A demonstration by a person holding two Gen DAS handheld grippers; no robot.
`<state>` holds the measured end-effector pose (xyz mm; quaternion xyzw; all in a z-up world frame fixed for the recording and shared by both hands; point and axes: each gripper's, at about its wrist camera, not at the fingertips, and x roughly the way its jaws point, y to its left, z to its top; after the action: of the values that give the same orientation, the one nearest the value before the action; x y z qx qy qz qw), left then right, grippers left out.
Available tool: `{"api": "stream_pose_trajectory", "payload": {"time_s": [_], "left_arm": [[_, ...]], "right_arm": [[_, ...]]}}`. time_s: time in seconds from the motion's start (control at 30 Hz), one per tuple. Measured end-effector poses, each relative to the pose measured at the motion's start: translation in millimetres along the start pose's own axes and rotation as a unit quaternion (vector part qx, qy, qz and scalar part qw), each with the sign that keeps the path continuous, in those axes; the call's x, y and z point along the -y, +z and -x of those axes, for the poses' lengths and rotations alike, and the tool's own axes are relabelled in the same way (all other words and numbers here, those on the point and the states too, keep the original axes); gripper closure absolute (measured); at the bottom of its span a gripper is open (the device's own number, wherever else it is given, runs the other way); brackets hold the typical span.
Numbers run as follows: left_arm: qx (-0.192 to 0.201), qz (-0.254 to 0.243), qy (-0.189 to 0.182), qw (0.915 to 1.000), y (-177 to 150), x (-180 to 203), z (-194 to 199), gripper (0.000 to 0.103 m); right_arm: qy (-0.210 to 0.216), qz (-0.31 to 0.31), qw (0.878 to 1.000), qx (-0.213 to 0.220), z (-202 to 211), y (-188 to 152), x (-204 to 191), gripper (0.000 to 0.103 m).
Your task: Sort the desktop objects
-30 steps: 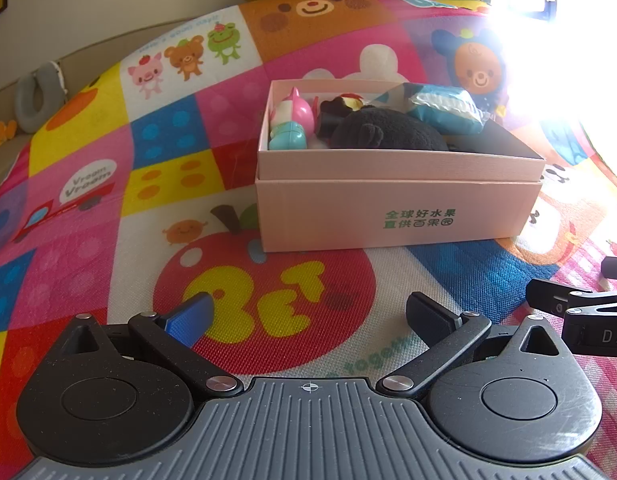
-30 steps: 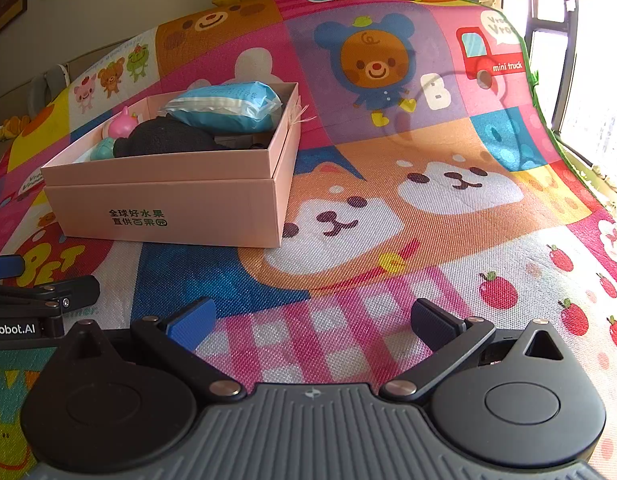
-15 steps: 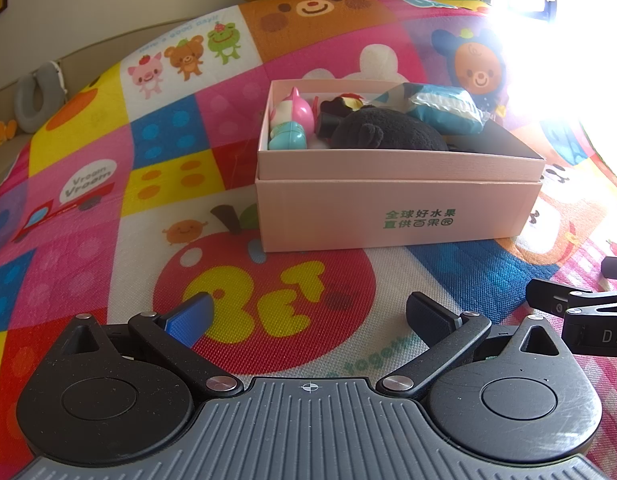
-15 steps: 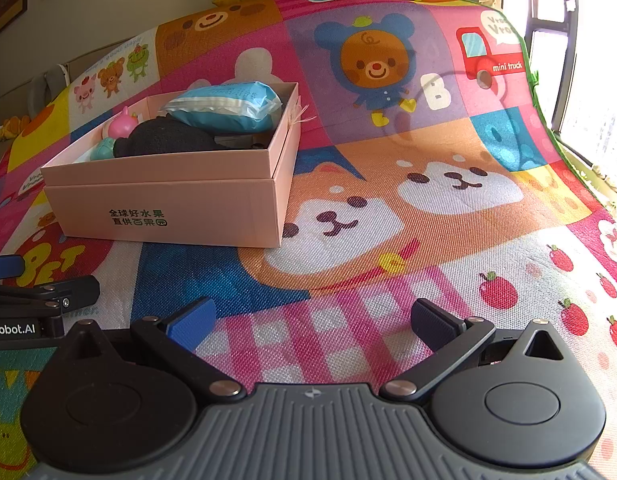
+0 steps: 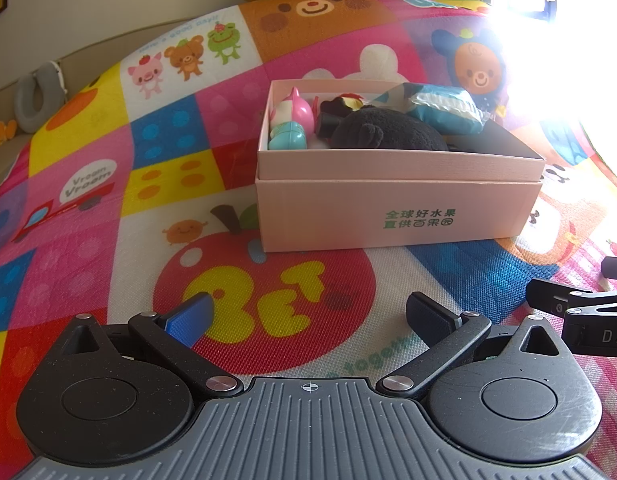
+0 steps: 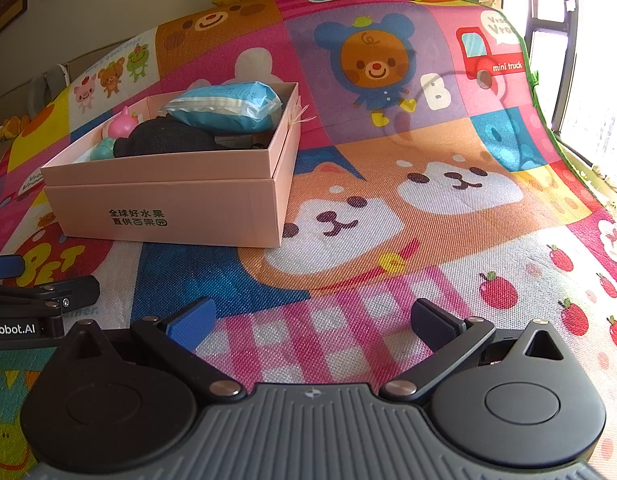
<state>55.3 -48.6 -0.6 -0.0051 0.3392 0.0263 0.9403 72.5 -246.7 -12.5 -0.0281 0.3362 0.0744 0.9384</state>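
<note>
Your pink box (image 5: 396, 216) on the play mat (image 5: 108, 184) holds a tissue pack (image 6: 224, 106), black plush (image 5: 384, 134) and pink toy (image 5: 292, 118); your left hand-held gripper (image 5: 308, 314) and right hand-held gripper (image 6: 314, 320), both near the box, are spread and hold nothing.

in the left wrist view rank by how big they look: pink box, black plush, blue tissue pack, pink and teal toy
1. pink box
2. black plush
3. blue tissue pack
4. pink and teal toy

The plush and the pack look close in size, and the pack sits farther back, so that order is unsure.

Box (image 5: 396, 208) sits on the mat (image 5: 108, 200); inside, figurine (image 5: 290, 124) left, plush (image 5: 384, 132) middle, packet (image 5: 444, 108) behind-right.
</note>
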Motion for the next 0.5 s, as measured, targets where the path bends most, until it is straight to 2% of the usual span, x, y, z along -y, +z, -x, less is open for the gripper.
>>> {"api": "stream_pose_trajectory", "payload": {"time_s": [0.5], "left_arm": [[0.0, 0.0, 0.0, 1.0, -0.1, -1.5, -0.3, 0.0]], "right_arm": [[0.0, 0.0, 1.0, 0.0, 0.1, 0.2, -0.3, 0.0]]}}
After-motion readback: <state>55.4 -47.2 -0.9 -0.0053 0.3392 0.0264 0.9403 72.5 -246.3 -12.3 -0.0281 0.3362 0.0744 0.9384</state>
